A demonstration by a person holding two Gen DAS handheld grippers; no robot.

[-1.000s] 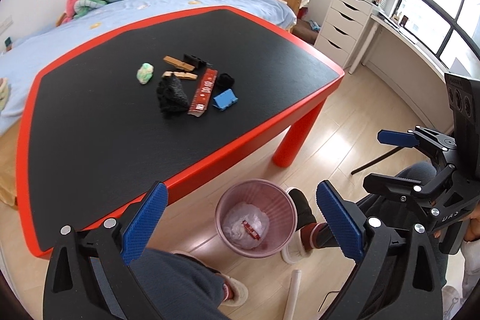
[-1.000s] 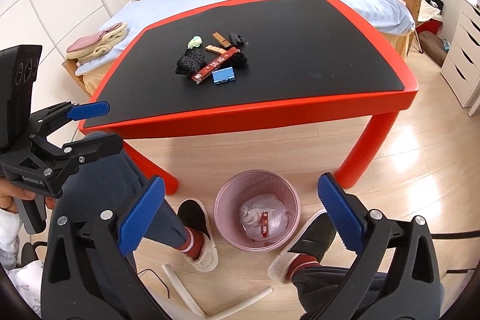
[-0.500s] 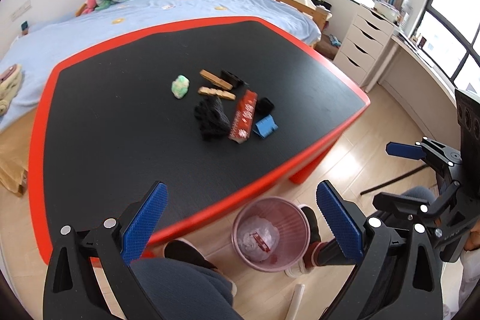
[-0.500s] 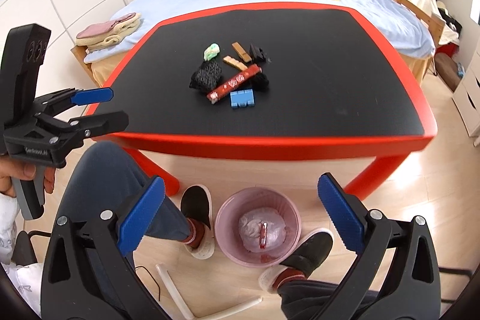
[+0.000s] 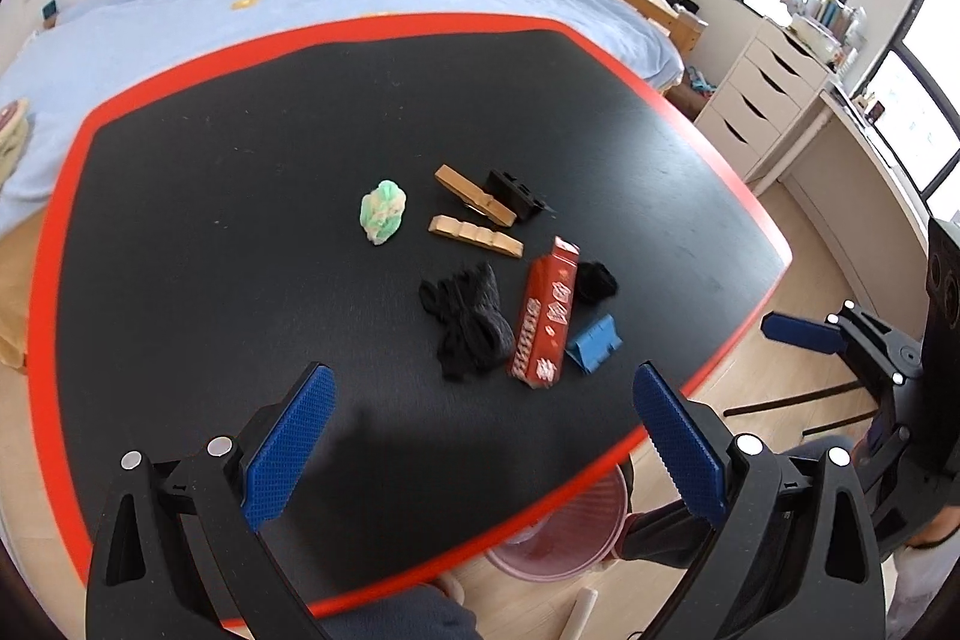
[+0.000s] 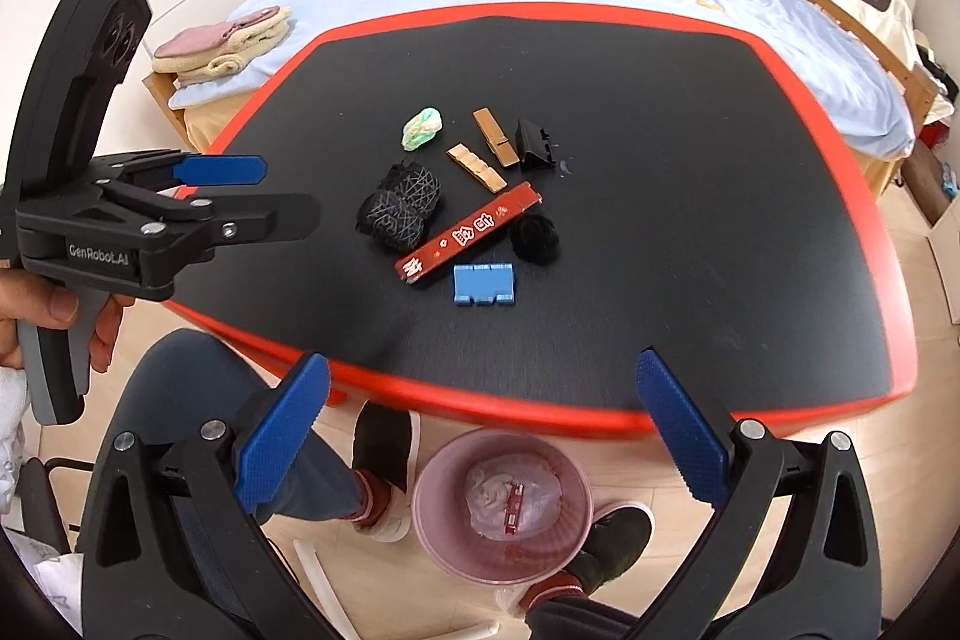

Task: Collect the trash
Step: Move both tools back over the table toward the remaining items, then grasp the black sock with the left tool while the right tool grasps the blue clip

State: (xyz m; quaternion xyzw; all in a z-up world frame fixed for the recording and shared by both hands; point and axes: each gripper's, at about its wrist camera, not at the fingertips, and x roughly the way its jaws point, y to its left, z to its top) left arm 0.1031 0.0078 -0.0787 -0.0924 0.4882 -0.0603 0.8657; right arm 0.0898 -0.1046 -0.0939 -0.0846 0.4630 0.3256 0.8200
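Red wrapper flat among table clutter, green-white wad (crumpled) well behind it; pink bin on the floor, already holding scraps.

In the left wrist view, the red-rimmed black tabletop hides most of the pink plastic wastebasket. The print on the long red paper wrapper is too small to read. Both hand-held gripper bodies are cut off by the lower frame edges.

A red-rimmed black table carries a small cluster: a green-white wad, two wooden clips, a black clip, a black mesh bundle, a red wrapper, a black ball and a blue block. A pink bin stands on the wooden floor.
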